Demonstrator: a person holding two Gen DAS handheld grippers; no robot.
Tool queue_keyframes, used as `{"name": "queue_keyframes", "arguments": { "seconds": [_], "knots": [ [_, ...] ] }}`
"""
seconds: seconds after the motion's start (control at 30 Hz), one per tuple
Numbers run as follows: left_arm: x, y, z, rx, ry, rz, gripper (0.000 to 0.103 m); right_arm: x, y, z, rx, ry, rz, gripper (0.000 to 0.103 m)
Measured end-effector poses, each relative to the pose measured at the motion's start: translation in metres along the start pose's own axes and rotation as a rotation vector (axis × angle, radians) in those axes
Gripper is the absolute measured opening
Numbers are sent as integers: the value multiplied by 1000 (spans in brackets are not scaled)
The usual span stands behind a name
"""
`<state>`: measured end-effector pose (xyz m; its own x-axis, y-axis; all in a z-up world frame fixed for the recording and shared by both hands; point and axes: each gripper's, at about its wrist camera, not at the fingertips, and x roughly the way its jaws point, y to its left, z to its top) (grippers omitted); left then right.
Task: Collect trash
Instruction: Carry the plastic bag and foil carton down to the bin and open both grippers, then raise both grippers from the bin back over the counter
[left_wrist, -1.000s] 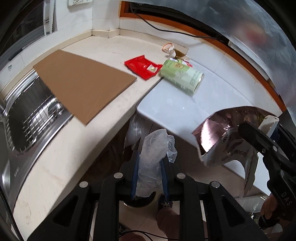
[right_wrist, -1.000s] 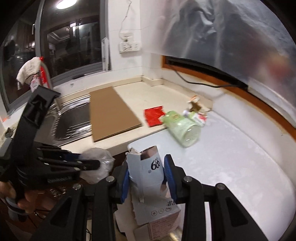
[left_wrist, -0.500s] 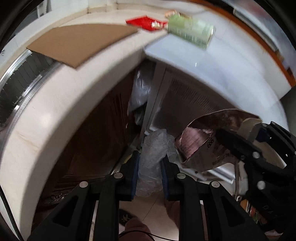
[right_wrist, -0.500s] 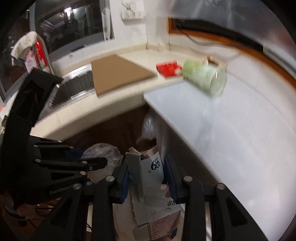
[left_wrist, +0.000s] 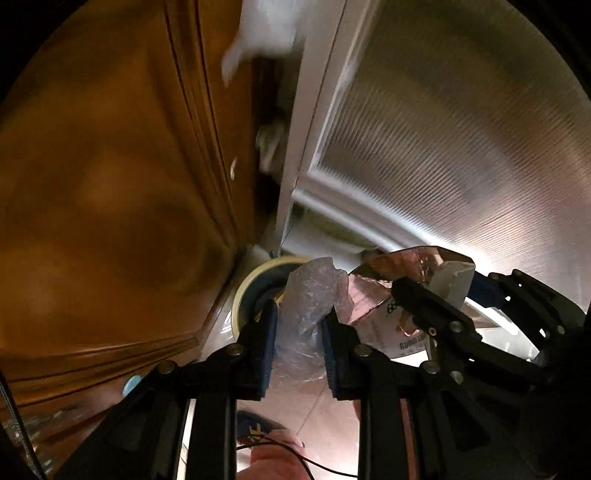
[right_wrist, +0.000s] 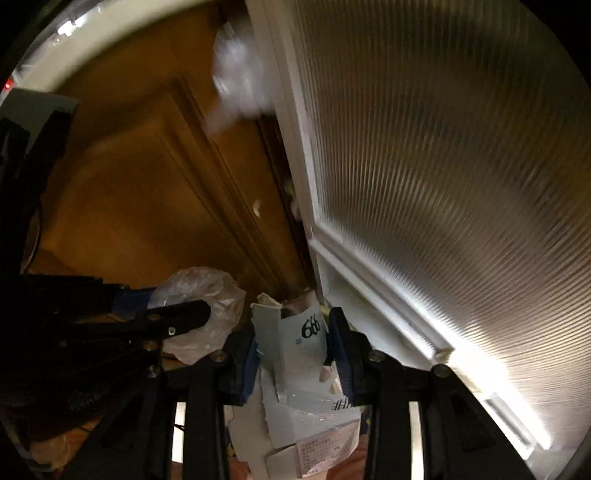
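My left gripper (left_wrist: 300, 317) is shut on a crumpled clear plastic bag (left_wrist: 308, 314), also seen in the right wrist view (right_wrist: 201, 306). My right gripper (right_wrist: 291, 330) is shut on a torn grey-white carton marked "666" (right_wrist: 295, 354); its foil-lined inside shows in the left wrist view (left_wrist: 384, 291). Both grippers are low, below the counter, side by side. A round yellow-rimmed opening, perhaps a bin (left_wrist: 255, 284), lies just beyond the left gripper's fingertips, partly hidden by the bag.
A brown wooden cabinet door (left_wrist: 110, 206) fills the left. A white-framed ribbed panel (left_wrist: 443, 147) fills the right. A white plastic bag (left_wrist: 266, 33) hangs in the gap between them, blurred. Tiled floor and a shoe (left_wrist: 258, 428) are below.
Both grippers have dropped from counter height to below the counter, still holding the bag and carton. The countertop and its trash have left view; the cabinet fronts and floor now fill it.
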<state>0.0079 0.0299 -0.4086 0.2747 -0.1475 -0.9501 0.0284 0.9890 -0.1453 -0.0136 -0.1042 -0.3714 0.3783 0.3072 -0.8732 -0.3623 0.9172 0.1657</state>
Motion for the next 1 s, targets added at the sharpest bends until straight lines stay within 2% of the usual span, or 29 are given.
{"name": "queue_keyframes", "arguments": {
  "seconds": [0.17,0.27,0.3,0.37,0.4,0.43,0.5,0.7,1.0],
  "knots": [
    [63,18,-7,-29,16,-1,29,64,-12,-24,14,-1,35,39],
    [95,24,-11,-20,52,4,34,104,-23,-39,50,45,54,41],
    [103,26,-12,-16,61,3,40,113,-27,-44,65,57,54,42],
    [117,31,-15,-16,75,12,60,128,-35,-53,93,76,55,43],
    [121,32,-15,-17,81,14,75,134,-38,-52,105,83,51,46],
    [124,34,-16,-20,83,17,83,141,-41,-51,118,90,45,48],
    [128,34,-16,-19,87,17,84,145,-47,-57,138,101,38,61],
    [124,25,-17,22,93,33,85,139,-43,-70,132,103,18,61],
    [94,23,-16,25,65,38,88,116,-39,-57,146,89,-5,61]
  ]
}}
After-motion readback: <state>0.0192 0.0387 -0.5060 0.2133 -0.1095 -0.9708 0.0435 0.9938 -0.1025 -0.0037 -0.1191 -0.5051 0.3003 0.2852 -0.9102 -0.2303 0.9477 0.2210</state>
